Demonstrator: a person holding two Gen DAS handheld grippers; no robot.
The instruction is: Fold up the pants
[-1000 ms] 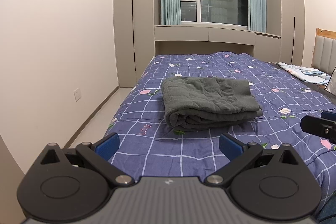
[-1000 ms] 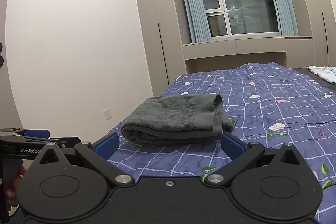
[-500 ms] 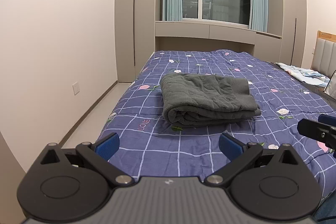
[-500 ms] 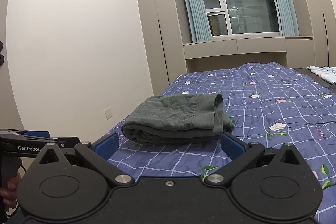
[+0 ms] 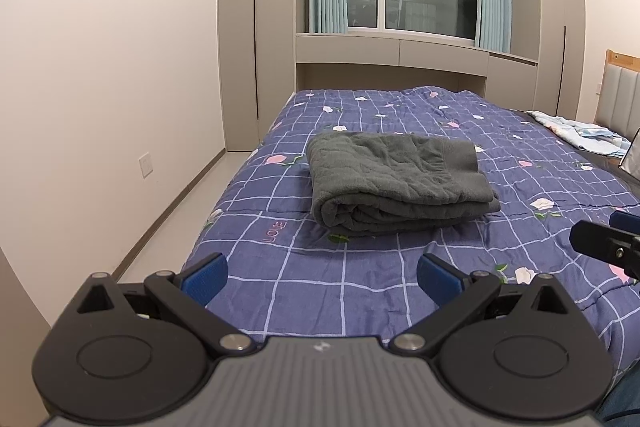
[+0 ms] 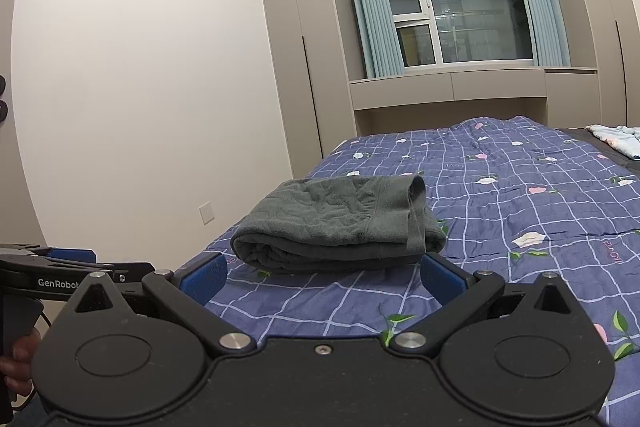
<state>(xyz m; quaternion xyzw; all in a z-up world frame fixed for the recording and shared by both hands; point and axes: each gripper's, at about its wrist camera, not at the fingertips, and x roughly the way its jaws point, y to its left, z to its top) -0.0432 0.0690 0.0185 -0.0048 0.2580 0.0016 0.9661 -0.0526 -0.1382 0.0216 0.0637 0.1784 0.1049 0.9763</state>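
Dark grey pants (image 5: 396,183) lie folded into a thick rectangular bundle on the purple checked quilt (image 5: 360,275), near the bed's left side. My left gripper (image 5: 322,277) hovers open over the quilt's near edge, short of the bundle, with nothing between its blue pads. In the right wrist view the same pants (image 6: 340,223) sit just beyond my right gripper (image 6: 324,277), which is also open and empty. The right gripper's tip shows at the right edge of the left wrist view; the left gripper shows at the left edge of the right wrist view, held by a hand (image 6: 18,359).
The bed runs to built-in cabinets (image 5: 392,55) under a window. A bare wall (image 5: 100,67) and a strip of floor (image 5: 192,199) lie on the left. Light blue bedding (image 5: 580,133) and a headboard (image 5: 620,91) are at the far right.
Both grippers have drawn back slightly from the bundle, which looks a little farther off and lower in the left view. The pants have not moved; both grippers stay open.
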